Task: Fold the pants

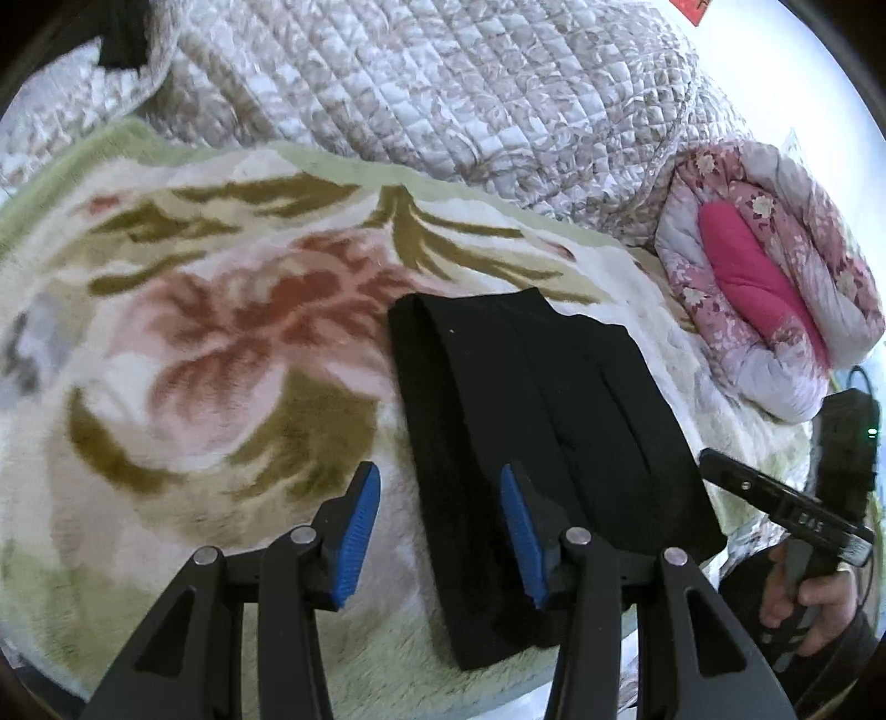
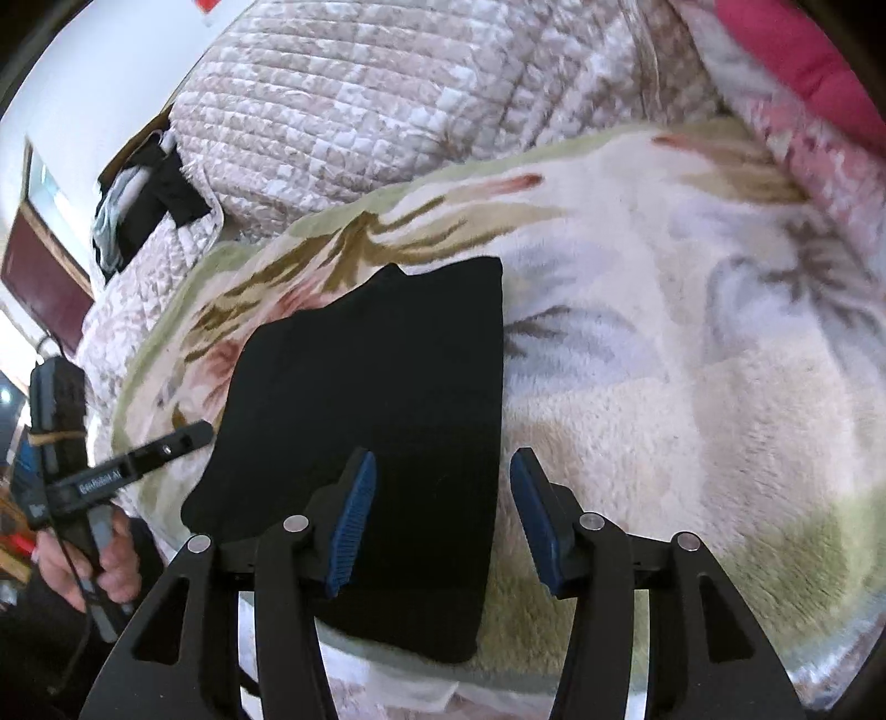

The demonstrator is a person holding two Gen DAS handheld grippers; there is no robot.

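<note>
A: Where are the pants [image 1: 548, 437]?
B: Folded flat on the floral blanket [image 1: 183, 354]. Left gripper [image 1: 440, 534] hangs over their near edge, jaws spread, empty.
A: And the right gripper [image 2: 443, 520]?
B: Tilted down over the pants' other edge, jaws apart, pinching nothing.

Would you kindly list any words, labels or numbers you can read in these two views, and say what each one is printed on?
"GenRobot.AI": white lettering, somewhat blurred, on the black bar of the left gripper, seen from the right wrist view.
White print on the black bar of the right gripper, seen from the left wrist view: too blurred to read.
Red sign on the white wall: cut off, unreadable.
</note>
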